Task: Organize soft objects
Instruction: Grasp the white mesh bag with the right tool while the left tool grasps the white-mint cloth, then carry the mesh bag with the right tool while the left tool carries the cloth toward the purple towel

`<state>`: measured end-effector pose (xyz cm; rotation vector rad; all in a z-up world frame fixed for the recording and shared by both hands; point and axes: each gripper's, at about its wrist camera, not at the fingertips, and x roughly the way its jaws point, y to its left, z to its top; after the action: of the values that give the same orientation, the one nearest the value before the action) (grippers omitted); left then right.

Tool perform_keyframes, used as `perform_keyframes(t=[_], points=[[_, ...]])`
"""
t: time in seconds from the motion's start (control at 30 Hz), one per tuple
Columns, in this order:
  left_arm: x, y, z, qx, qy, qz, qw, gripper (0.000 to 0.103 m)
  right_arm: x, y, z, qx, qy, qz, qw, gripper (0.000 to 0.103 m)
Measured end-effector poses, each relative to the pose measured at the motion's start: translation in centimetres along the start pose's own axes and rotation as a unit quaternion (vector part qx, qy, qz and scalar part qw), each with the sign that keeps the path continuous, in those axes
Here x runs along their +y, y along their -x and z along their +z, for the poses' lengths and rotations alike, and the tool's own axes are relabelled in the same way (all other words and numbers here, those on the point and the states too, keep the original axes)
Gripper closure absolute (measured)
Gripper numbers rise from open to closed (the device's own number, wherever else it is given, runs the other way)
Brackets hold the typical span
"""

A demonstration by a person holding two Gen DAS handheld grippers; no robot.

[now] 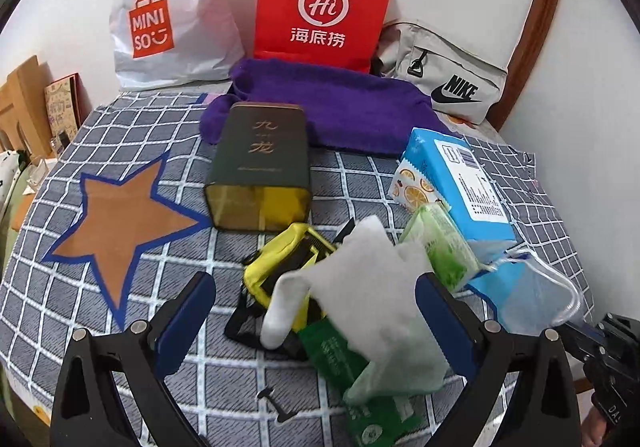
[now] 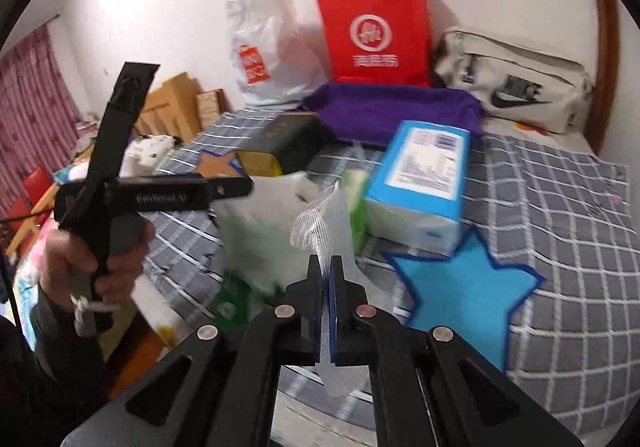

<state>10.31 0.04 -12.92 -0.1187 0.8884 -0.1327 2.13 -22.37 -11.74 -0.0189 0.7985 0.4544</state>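
My left gripper (image 1: 316,311) is open, its blue pads either side of a white wipe (image 1: 372,287) sticking out of a green wet-wipe pack (image 1: 352,375); I cannot tell if they touch it. A yellow and black pouch (image 1: 280,263) lies just behind. My right gripper (image 2: 329,279) is shut on a clear mesh-edged plastic bag (image 2: 324,223), also seen in the left wrist view (image 1: 532,295). A purple towel (image 1: 340,111) lies at the back. A blue tissue pack (image 1: 460,183) and a small green tissue pack (image 1: 444,243) lie to the right.
A dark tin box (image 1: 260,163) lies on the checked cloth (image 1: 120,327) between an orange star patch (image 1: 120,223) and a blue star patch (image 2: 468,283). A white Miniso bag (image 1: 168,15), red paper bag (image 1: 324,3) and grey Nike bag (image 1: 448,71) stand at the wall.
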Motion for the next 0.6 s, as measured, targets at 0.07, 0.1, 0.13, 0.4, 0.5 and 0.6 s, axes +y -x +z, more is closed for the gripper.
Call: perform_keyframes(t=[0.07,0.1,0.13,0.4,0.5,0.6], points=[[-0.4,-0.6,0.2,0.000,-0.006,0.000,1.0000,0.013,-1.0,-0.4,-0.1,0.007,-0.007,-0.023,1.000,0.100],[-0.5,-1.0,0.2,0.004,-0.009,0.002,0.9999,0.019,-1.7,-0.8,-0.4,0.015,-0.015,-0.032,0.999,0.100],[-0.8,-1.5,0.2,0.011,-0.014,0.002,0.9998,0.028,-2.2,-1.2,-0.5,0.021,-0.023,-0.033,0.999,0.100],[-0.6,-1.5,0.2,0.014,-0.014,-0.047,0.9987,0.091,-3.5,-4.3,-1.2,0.050,-0.053,-0.019,0.997,0.100],[0.2,-0.7,0.4,0.009,-0.005,-0.052,0.9986,0.093,-3.5,-4.6,-0.8,0.051,-0.057,-0.012,0.997,0.100],[1.2,0.5,0.7,-0.002,0.003,-0.055,0.9985,0.094,-3.1,-4.3,-0.2,0.047,-0.055,-0.006,0.997,0.100]])
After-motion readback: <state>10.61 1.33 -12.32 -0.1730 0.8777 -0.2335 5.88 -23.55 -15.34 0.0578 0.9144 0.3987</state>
